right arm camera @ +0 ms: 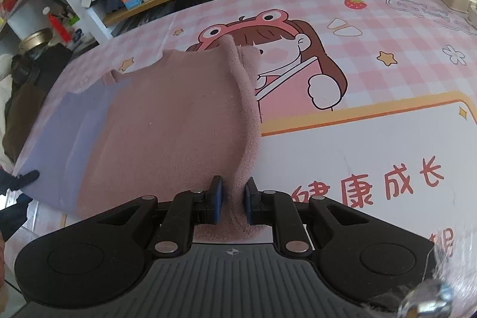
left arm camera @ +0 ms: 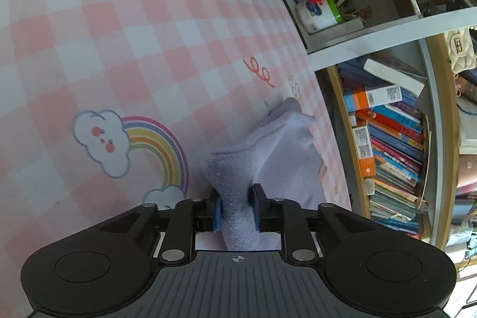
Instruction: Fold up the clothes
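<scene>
Clothes are being pinched by both grippers. Left gripper (left arm camera: 235, 209) is squeezing a pale cloth (left arm camera: 268, 157), and right gripper (right arm camera: 234, 198) is squeezing a pink cloth (right arm camera: 167, 121). Each cloth is stretching straight away from its gripper, over the mat (left arm camera: 104, 49). I am seeing two grippers, one pink part, one pale part; whether they are one garment I cannot tell.

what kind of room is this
Most likely a child's study or bedroom at home: a desk under a pink checked cartoon mat, crammed bookshelves beside it, and stationery clutter on a nearby shelf.
</scene>
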Tool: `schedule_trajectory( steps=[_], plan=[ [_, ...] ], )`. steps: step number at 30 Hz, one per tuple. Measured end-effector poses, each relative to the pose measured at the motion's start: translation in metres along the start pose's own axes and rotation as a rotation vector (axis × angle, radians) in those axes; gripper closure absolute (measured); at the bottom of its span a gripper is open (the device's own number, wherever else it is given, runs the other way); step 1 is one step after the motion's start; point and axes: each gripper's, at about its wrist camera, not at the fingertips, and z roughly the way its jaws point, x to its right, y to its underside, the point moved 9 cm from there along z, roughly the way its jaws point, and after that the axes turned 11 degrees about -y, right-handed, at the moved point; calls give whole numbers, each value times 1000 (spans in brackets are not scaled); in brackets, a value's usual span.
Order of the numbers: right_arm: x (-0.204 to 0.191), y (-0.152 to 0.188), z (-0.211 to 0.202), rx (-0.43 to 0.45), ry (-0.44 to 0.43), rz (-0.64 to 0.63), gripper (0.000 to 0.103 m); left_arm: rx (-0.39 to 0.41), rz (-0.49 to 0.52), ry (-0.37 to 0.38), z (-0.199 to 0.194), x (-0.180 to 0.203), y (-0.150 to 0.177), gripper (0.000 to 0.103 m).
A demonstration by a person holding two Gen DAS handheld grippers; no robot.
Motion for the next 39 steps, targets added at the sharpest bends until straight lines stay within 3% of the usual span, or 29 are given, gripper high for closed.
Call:
schedule_trajectory(
  steps=[4,11,17,23,33,36,39],
  plan=[
    [1,0,1,-10,-1,-18,89,19,-4,9,5,6,0,78],
    [1,2,2,-22,-26,-52,89,74,27,-29,6,14,0,93],
    [5,1,2,-47,-81,-69,89,171,164,11,-27,53,10,95],
    [9,-1,4,-76,-152,-88,88,267,378,24,-58,112,43,95],
    [16,-2,4,-97,-273,-109,87,365,781,-36,-74,200,132,95],
    [19,-2,4,-104,-305,-113,87,373,963,-73,-65,218,177,94],
    [21,-3,5,-118,-335,-114,87,364,1258,-167,-42,222,236,93]
  ],
)
